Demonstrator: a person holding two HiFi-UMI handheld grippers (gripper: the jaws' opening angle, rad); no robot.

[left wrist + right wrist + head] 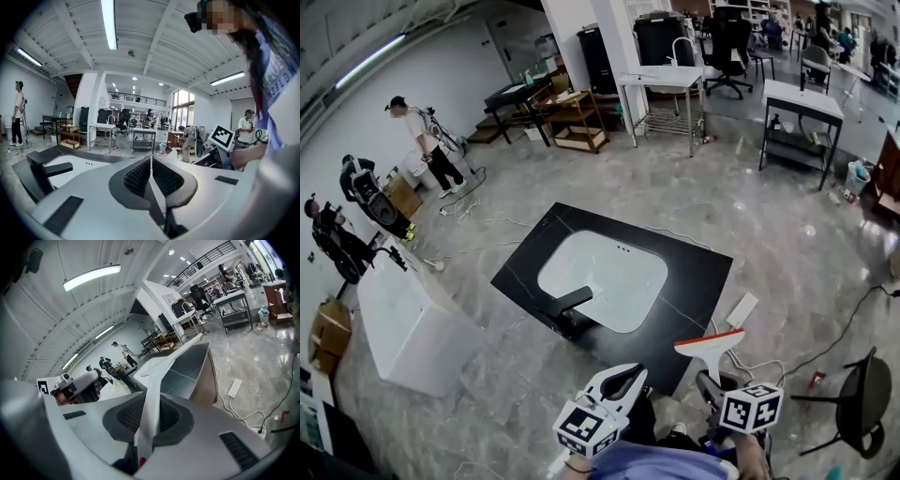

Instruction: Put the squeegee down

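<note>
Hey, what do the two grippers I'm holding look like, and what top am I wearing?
The left gripper and the right gripper are both smooth light-grey shells. Each has two jaws lined with black ribbed pads set in a dark recess. Each carries a white cube printed with black square markers. Your top is pale lavender-blue.

No legible text — shirt print (pixel 281 78) too blurred

White hand-held gripper (pixel 625 377) each side — marker cubes (pixel 586 428), lavender shirt (pixel 661 463).
</note>
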